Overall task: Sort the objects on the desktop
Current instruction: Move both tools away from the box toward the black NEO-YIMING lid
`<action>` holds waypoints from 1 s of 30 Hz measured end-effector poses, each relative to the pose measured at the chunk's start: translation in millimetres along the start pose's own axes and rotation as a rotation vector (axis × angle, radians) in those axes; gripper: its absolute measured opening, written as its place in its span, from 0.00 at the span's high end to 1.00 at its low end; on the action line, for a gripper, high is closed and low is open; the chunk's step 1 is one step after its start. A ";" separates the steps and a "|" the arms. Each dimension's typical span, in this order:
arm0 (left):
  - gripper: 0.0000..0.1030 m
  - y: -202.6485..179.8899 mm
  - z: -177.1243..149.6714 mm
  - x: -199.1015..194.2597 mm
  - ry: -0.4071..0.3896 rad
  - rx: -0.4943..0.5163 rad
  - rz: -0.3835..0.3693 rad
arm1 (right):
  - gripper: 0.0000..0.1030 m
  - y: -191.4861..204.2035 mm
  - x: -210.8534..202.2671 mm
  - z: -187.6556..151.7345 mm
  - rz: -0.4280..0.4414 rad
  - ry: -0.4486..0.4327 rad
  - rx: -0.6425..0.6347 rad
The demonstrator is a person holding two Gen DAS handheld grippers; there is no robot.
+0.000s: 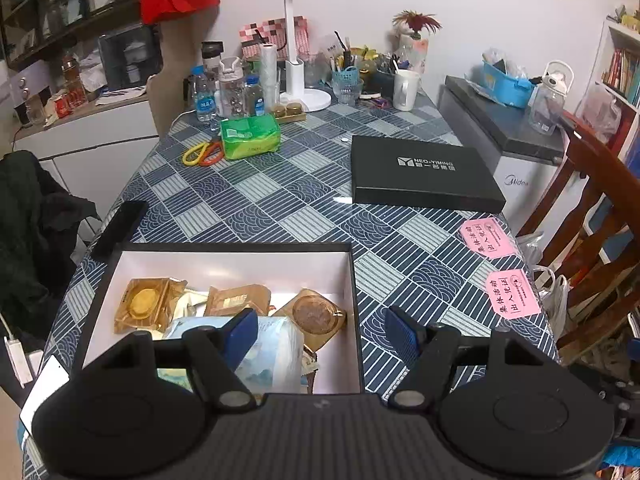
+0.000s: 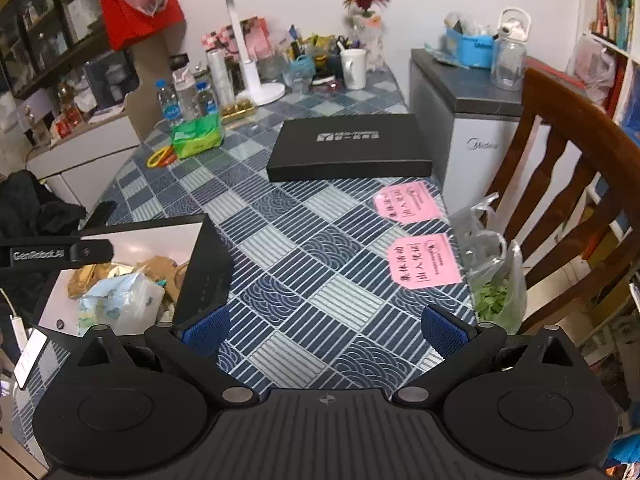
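An open black box (image 1: 236,247) with a white inside sits at the table's near left; it holds gold snack packets (image 1: 146,306), a round wrapped cake (image 1: 316,314) and a pale blue tissue pack (image 1: 272,354). Its black lid (image 1: 420,168) lies closed-side up further back right. My left gripper (image 1: 322,334) is open and empty above the box's right wall. My right gripper (image 2: 324,334) is open and empty over the tablecloth right of the box (image 2: 204,264). Two pink cards (image 2: 424,260) lie near the right edge. A green packet (image 1: 250,136) and scissors (image 1: 202,154) lie far left.
The back of the table is crowded with bottles (image 1: 206,96), a white lamp (image 1: 298,68), a mug (image 1: 406,88) and pen holders. A small fridge (image 2: 472,120) and wooden chair (image 2: 568,184) stand right. A bag of greens (image 2: 496,292) hangs off the table's right edge.
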State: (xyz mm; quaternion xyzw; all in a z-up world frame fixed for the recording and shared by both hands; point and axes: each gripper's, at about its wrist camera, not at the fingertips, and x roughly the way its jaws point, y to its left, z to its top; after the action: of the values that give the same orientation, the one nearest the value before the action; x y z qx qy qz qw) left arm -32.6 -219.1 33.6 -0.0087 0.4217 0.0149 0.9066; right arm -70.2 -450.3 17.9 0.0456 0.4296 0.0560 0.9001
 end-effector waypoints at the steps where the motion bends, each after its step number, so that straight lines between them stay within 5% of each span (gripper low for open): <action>1: 0.19 -0.5 1.6 1.8 -0.004 0.006 -0.004 | 0.00 2.2 2.7 2.0 0.004 -0.003 -0.009; 7: 0.19 -8.2 11.2 11.7 -0.056 0.076 0.002 | 0.00 10.5 21.2 16.9 -0.027 -0.021 -0.051; 12: 0.19 -12.2 20.3 19.9 -0.011 0.075 -0.115 | 0.00 14.8 17.3 30.0 -0.085 -0.067 -0.066; 20: 0.19 -18.8 25.7 20.2 -0.090 0.066 -0.066 | 0.00 10.0 39.9 50.0 -0.020 -0.044 -0.058; 25: 0.19 -15.8 34.8 31.4 -0.024 0.053 -0.130 | 0.00 17.2 37.7 55.1 -0.076 -0.064 -0.106; 30: 0.19 -17.6 41.1 30.9 -0.044 0.092 -0.086 | 0.00 20.3 42.1 49.8 -0.076 -0.052 -0.069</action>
State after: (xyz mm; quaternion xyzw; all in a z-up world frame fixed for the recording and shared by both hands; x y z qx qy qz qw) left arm 19.4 -234.9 36.5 0.0155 0.4012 -0.0432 0.9148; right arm -6.3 -426.0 19.4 -0.0005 0.4051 0.0353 0.9136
